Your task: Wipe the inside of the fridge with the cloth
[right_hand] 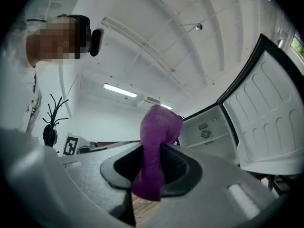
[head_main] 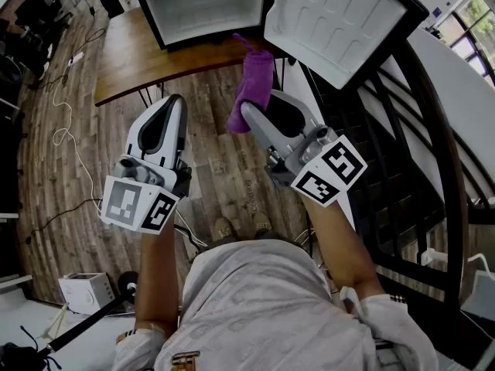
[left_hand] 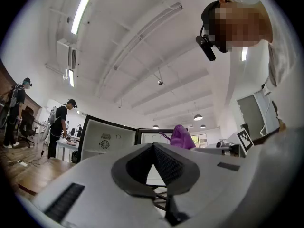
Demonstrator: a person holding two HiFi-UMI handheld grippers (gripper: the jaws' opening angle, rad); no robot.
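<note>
- Head view: a wood-plank floor runs under a wooden table [head_main: 147, 64] at the top of the frame. The fridge [head_main: 209, 10] stands on the table, with its door [head_main: 340, 22] swung open to the right.
- The left gripper [head_main: 175, 105] points toward the table with nothing in it. The right gripper [head_main: 249, 113] is just beside it, nearer the fridge door.
- The purple cloth [head_main: 255, 83] sticks up from the tip of the right gripper, bunched, with its top end in front of the table edge. It is outside the fridge, short of the opening.
- Left gripper view: a white ceiling with strip lights fills the upper frame, and two people [left_hand: 59, 125] stand by desks far left. The left gripper [left_hand: 153, 148] has its jaws pressed together at the tip with nothing between them.
- Past the jaws the fridge [left_hand: 107, 139] shows its white inside. The cloth [left_hand: 182, 137] rises to the right, apart from this gripper.
- Right gripper view: white ceiling and wall again, with a coat stand [right_hand: 52, 120] at the left. The right gripper [right_hand: 154, 161] is clamped on the cloth [right_hand: 159, 127].
- The cloth passes between the two fingers. A rounded lump stands above them and a tail hangs below.
- The fridge [right_hand: 206, 132] and its door [right_hand: 266, 122] lie beyond, to the right.
</note>
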